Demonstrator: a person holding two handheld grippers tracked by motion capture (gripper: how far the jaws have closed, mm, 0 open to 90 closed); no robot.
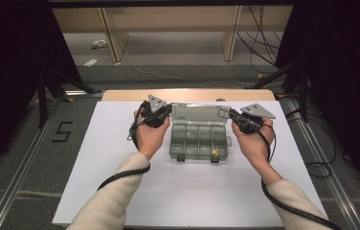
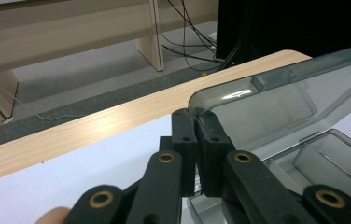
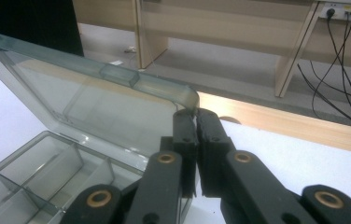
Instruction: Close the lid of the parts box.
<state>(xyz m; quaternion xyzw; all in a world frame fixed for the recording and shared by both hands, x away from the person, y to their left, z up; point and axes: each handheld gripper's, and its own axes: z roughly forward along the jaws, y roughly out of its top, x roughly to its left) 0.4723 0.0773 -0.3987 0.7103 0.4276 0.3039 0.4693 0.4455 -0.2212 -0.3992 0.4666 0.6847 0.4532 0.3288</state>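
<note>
Smoky plastic lid (image 1: 198, 114) raised, left tongs (image 2: 196, 122), right tongs (image 3: 195, 113) clamping corners

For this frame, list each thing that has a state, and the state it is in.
Clear plastic organizer box: open, compartments look mostly empty, one small yellow item at its front edge.
Lid: raised, tilted back.
Left gripper: shut on the lid's corner.
Right gripper: shut on the lid's other corner.

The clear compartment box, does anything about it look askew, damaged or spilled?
Nothing stands out. The box sits square on the white table, its lid raised and pinched at its two corners by the left gripper and right gripper. No spill or crack shows.
</note>
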